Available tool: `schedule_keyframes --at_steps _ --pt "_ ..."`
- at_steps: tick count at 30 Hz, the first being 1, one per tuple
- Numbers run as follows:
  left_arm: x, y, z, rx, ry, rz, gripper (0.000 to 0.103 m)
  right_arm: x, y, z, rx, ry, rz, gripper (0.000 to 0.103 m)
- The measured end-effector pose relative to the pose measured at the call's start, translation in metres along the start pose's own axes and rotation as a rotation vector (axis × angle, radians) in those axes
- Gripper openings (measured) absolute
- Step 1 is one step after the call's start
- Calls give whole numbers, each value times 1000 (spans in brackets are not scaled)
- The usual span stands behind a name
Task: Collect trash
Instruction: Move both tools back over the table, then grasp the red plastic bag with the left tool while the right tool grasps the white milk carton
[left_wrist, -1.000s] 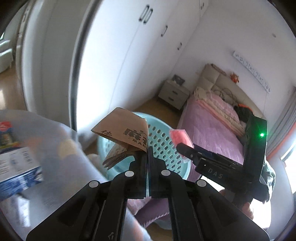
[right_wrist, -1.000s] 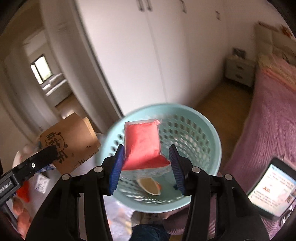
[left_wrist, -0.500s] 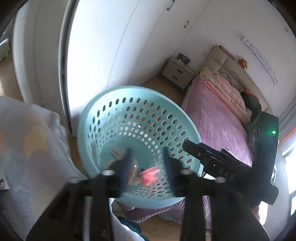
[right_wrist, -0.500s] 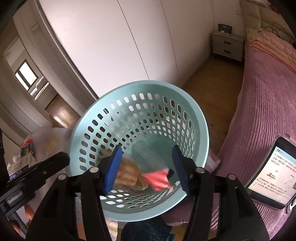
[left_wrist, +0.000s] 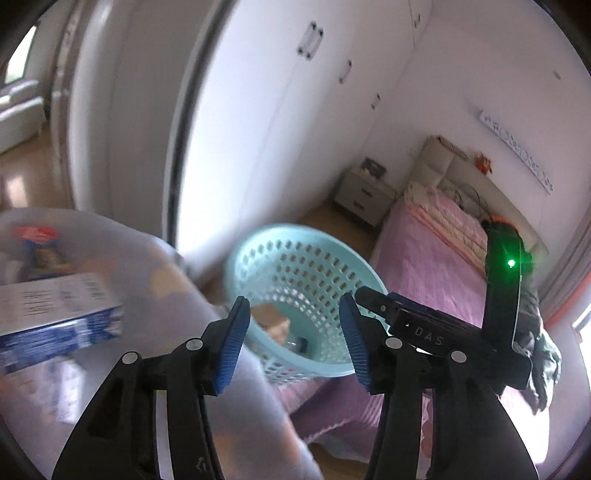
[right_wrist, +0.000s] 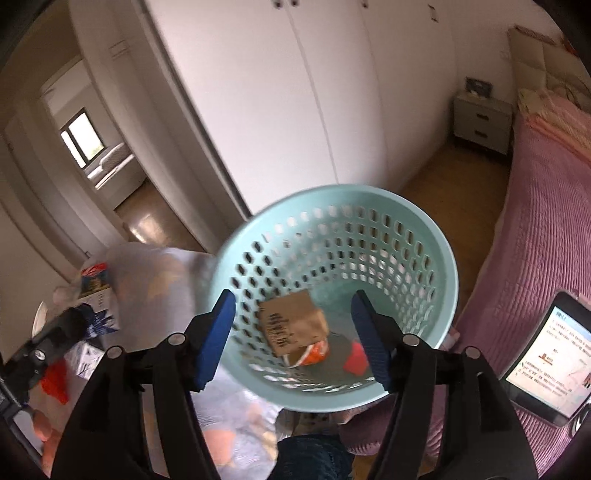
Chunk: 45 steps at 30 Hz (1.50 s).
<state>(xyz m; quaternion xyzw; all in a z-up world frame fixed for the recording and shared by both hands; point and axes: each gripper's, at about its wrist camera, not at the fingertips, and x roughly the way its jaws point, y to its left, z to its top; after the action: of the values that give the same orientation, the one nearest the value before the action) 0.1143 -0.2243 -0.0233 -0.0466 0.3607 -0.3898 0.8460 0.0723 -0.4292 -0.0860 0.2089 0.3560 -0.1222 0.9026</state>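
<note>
brown paper bag (right_wrist: 291, 322) and red packet (right_wrist: 355, 359) have dropped into the perforated mint plastic basket (right_wrist: 424, 229); left gripper (left_wrist: 293, 341) and right gripper (right_wrist: 301, 332) are opening, empty, releasing trash

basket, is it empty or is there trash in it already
Not empty. In the right wrist view the teal basket holds a brown paper bag, an orange wrapper and a red packet at its bottom.
</note>
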Motion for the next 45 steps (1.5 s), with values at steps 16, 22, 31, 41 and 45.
schedule_keyframes --at_steps 16,22,31,41,45 --pt "-155 89 -32 -143 -157 554 65 -22 142 -41 -308 -29 144 62" --pt "-192 149 -61 -304 -156 576 65 -13 185 -62 -354 12 267 72" --pt "-179 201 -89 -425 -94 536 65 20 228 -87 -385 79 361 84" --pt "-152 225 -93 -492 -77 567 71 56 260 -87 -512 137 360 87" --pt "-151 229 -94 -484 -69 576 61 69 273 -86 -548 137 346 87"
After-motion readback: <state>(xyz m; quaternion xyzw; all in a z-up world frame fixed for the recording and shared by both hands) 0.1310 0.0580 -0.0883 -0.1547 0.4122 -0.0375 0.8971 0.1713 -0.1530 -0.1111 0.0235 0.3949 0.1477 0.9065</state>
